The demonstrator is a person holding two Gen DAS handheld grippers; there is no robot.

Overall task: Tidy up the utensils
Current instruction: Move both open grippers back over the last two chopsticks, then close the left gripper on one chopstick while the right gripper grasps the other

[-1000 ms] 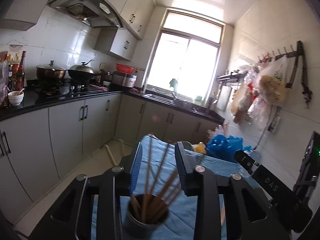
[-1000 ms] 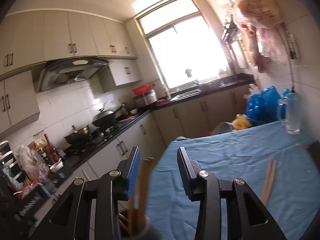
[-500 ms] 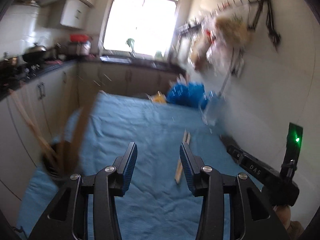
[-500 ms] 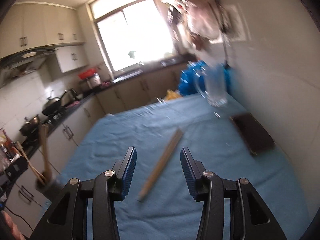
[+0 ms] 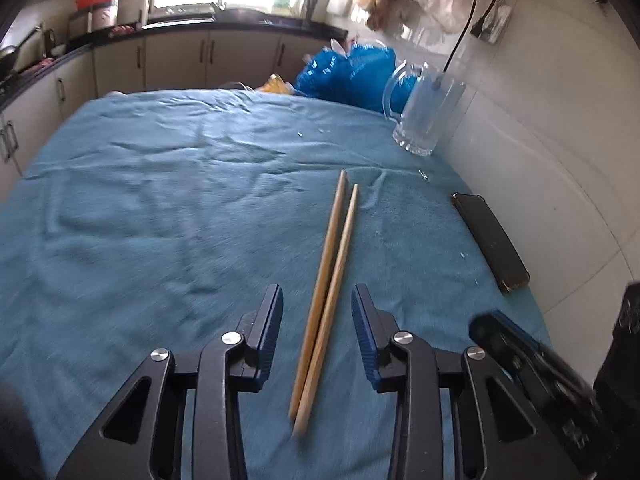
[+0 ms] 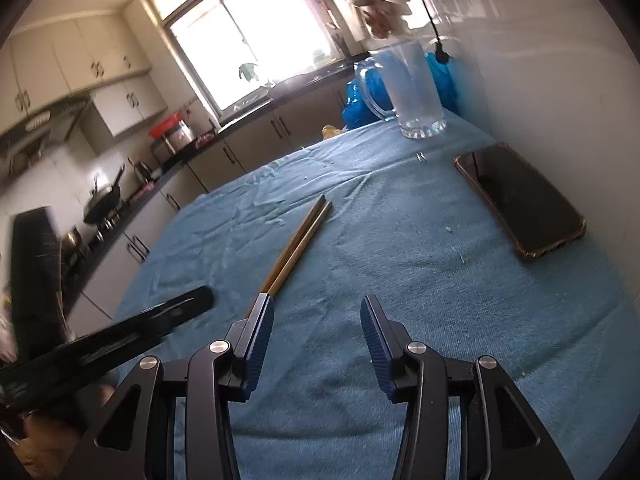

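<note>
A pair of wooden chopsticks [image 5: 330,280] lies side by side on the blue cloth [image 5: 160,220] over the table. My left gripper [image 5: 316,312] is open and empty, and its jaws stand either side of the near half of the pair, just above the cloth. The chopsticks also show in the right wrist view [image 6: 298,244], ahead and left of my right gripper [image 6: 316,320], which is open and empty over bare cloth [image 6: 440,300]. The utensil cup is out of view.
A glass mug [image 5: 426,116] stands at the far right by the tiled wall, also in the right wrist view [image 6: 414,92]. A dark phone [image 5: 490,242] lies along the right edge [image 6: 520,204]. Blue bags [image 5: 348,72] sit behind the table. The left gripper's body [image 6: 120,332] shows at left.
Both grippers have swung away from the cup of chopsticks toward the right side of the table. The left gripper has come down over the loose pair, which now lies between its jaws.
</note>
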